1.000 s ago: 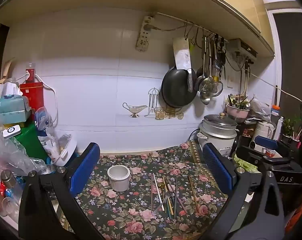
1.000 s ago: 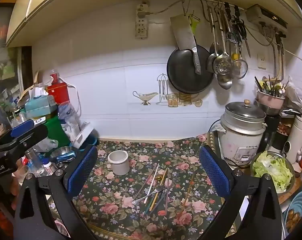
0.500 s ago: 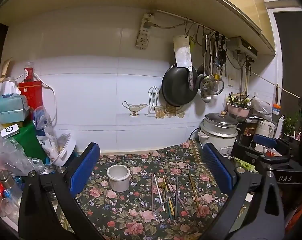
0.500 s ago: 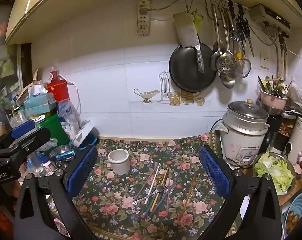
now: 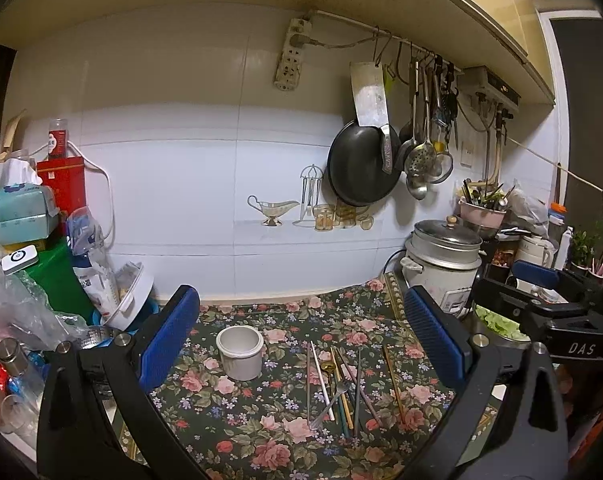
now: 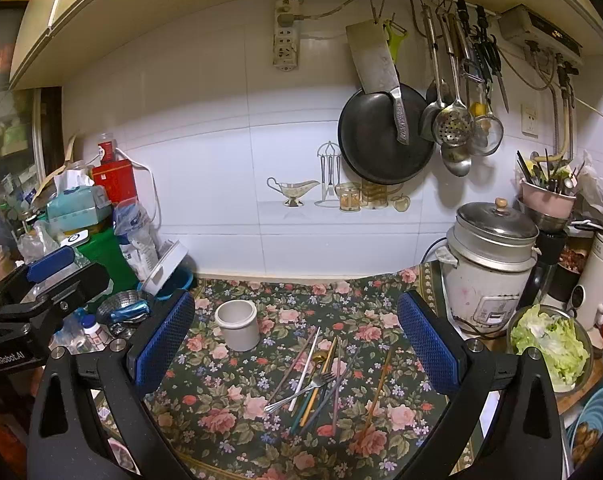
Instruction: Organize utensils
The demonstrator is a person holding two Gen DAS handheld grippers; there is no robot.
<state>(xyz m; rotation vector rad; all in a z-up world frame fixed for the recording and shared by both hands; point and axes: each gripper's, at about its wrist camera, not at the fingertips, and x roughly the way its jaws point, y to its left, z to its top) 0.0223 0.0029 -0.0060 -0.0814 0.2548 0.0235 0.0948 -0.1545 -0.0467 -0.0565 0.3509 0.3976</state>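
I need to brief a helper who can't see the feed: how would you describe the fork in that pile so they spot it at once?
Start at the white ceramic cup on the floral tablecloth; right of it, towards the rice cooker, lies a loose pile of chopsticks. The fork lies slantwise across them. It is the only silver piece with tines; the rest are thin, straight sticks apart from a gold spoon.

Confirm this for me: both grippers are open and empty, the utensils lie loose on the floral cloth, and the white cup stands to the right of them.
One thing is wrong: the white cup stands to the left of the utensils, not the right, as the right wrist view shows. The rest holds: the left gripper and right gripper are open and empty, and the utensils lie loose on the floral cloth.
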